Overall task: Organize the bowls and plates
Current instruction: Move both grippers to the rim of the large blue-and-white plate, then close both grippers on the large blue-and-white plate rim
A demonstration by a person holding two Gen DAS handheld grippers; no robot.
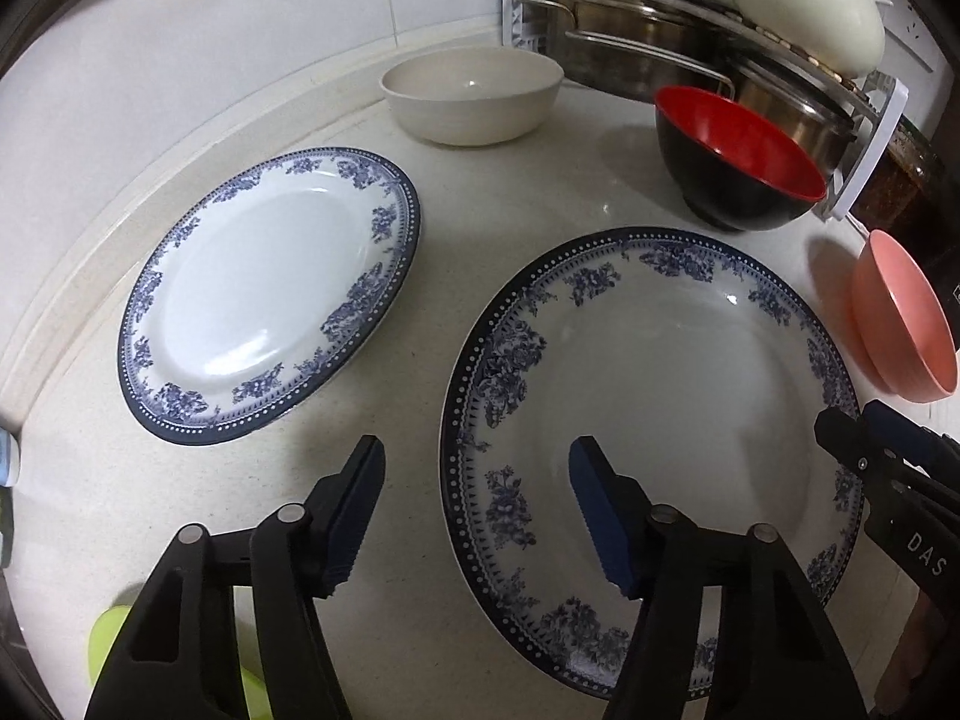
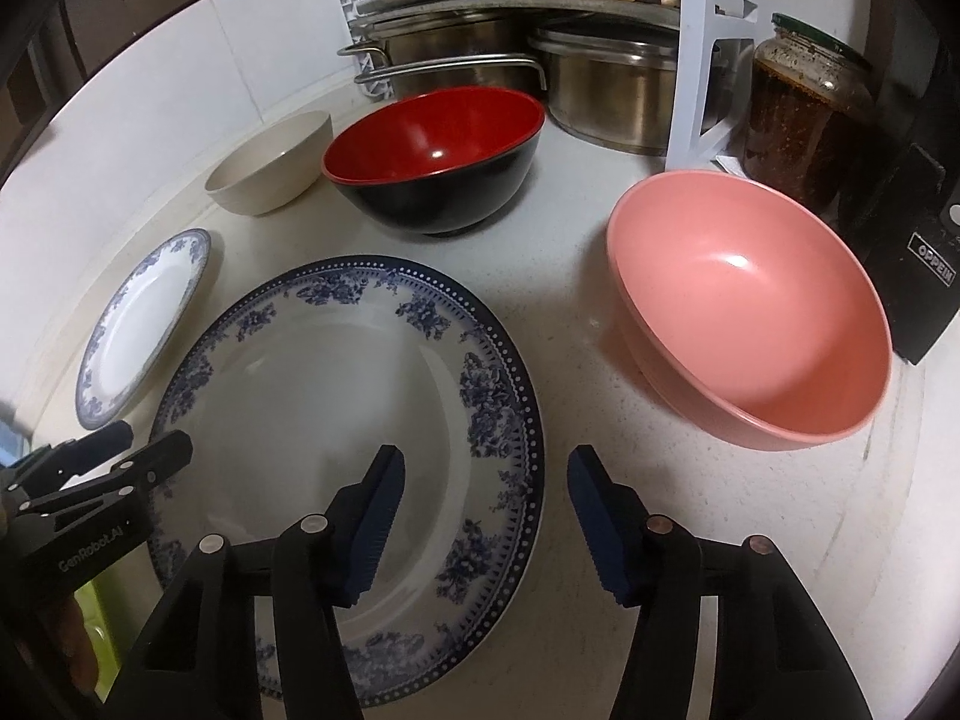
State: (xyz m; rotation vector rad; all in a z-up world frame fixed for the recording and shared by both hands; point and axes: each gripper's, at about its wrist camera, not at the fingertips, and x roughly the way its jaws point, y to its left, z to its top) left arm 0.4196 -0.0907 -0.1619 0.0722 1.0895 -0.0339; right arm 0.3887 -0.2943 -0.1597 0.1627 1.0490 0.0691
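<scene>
Plates first: the large plate [image 1: 654,420], glossy white with a blue floral rim and dotted edge, lies flat at the lower centre of both views, its near rim cut off behind the gripper linkages. The small plate [image 1: 270,294] of the same pattern sits apart from it, mid-left in the left wrist view and at the left edge in the right wrist view. Behind them stand a matte cream bowl [image 1: 474,96], a black bowl with a red inside [image 1: 738,162], and a smooth pink bowl [image 2: 750,312] at the right, half cut off in the left wrist view. Steel pots [image 2: 606,90] sit partly hidden under a white rack [image 2: 708,60]; a jar [image 2: 804,114] stands beside it. The left gripper [image 1: 477,510] and right gripper [image 2: 486,519] hover above the speckled counter [image 2: 576,276], jaws wide, holding nothing, each straddling the large plate's rim.
</scene>
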